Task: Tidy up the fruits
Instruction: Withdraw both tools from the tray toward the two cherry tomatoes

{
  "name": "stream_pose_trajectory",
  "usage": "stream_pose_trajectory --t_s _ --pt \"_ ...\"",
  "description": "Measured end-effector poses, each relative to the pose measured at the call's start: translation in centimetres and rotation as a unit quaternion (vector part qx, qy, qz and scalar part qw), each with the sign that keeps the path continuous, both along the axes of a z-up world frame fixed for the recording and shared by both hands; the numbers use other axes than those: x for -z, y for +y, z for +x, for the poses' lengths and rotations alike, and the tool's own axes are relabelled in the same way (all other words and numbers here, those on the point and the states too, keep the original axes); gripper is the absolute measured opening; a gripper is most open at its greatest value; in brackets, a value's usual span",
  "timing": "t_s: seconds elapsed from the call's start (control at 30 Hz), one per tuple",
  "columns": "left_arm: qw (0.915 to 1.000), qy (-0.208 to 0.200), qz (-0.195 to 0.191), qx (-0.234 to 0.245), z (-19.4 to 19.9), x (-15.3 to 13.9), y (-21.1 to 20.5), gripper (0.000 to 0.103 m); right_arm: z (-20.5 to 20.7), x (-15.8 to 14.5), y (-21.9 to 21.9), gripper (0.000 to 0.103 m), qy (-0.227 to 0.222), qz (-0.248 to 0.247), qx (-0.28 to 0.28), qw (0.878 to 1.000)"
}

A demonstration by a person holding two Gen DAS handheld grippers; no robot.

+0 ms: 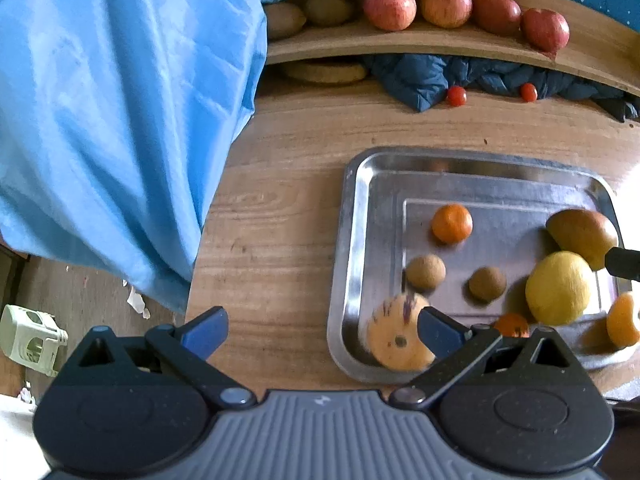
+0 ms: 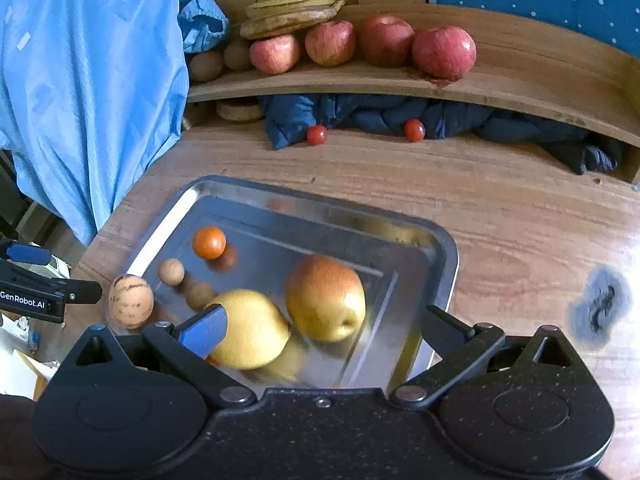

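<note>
A steel tray (image 1: 352, 208) (image 2: 448, 248) lies on the wooden table. It holds a mandarin (image 1: 452, 223) (image 2: 209, 242), two small brown fruits (image 1: 426, 272) (image 2: 171, 271), a yellow pear (image 1: 560, 288) (image 2: 248, 332) and a red-yellow pear (image 1: 582, 236) (image 2: 326, 298). A striped tan fruit (image 1: 400, 332) (image 2: 131, 301) sits blurred at the tray's near left corner, against one finger of my open left gripper (image 1: 322, 334). My right gripper (image 2: 324, 330) stands open low over the tray, with the red-yellow pear ahead between its fingers and the yellow pear at its left finger.
A wooden shelf (image 2: 520, 80) at the back carries apples (image 2: 444, 52), bananas (image 2: 292, 4) and brown fruits. Two cherry tomatoes (image 2: 317, 135) lie on the table by a dark blue jacket (image 2: 400, 114). Blue cloth (image 1: 120, 120) hangs at the left. More mandarins (image 1: 622, 320) sit at the tray's near edge.
</note>
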State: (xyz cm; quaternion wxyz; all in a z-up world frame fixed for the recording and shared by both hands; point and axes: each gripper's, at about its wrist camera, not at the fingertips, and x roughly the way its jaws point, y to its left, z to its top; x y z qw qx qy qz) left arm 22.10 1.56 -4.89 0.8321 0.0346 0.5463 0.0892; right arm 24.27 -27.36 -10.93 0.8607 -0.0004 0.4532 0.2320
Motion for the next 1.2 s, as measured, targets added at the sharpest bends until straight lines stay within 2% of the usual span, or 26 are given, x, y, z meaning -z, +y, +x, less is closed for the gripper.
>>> stream_pose_trajectory --t_s 0.5,0.97,1.2 --pt "0.9994 -0.007 -0.007 0.034 5.9 1.0 -2.5 0.102 3.7 0.5 0.1 0.102 0.008 -0.013 0.017 1.0" --pt "0.9967 -0.032 -0.011 0.074 10.8 1.7 -5.3 0.102 5.0 0.8 -1.1 0.102 0.015 -0.027 0.059 0.998" --pt "0.9958 -0.031 -0.016 0.084 12.4 2.2 -5.9 0.102 5.7 1.1 -1.1 0.102 0.017 -0.038 0.078 0.996"
